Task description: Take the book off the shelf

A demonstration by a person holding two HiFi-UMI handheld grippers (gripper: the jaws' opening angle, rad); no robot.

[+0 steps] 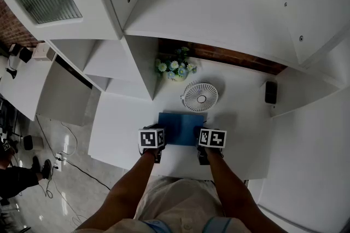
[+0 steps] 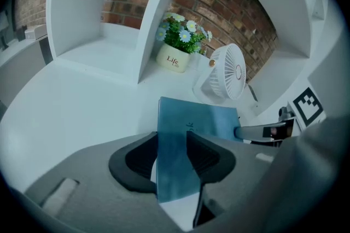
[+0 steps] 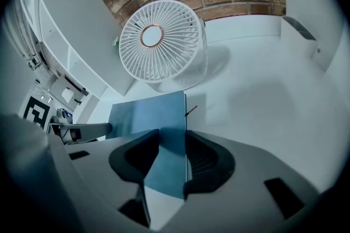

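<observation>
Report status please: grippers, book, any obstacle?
Left gripper and right gripper both shut on thin blue book, one per side. Book flat over white shelf board. White round fan close behind.

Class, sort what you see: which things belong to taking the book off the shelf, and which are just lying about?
Belong to the job: flat blue book; left gripper and right gripper, both clamped on it; white shelf unit.
Just lying about: round white desk fan; pale pot of flowers; small black box.

The head view looks steeply down from above, while both gripper views ride close, facing twelve o'clock, sharing the blue book (image 2: 188, 117) and fan (image 2: 228, 70).
</observation>
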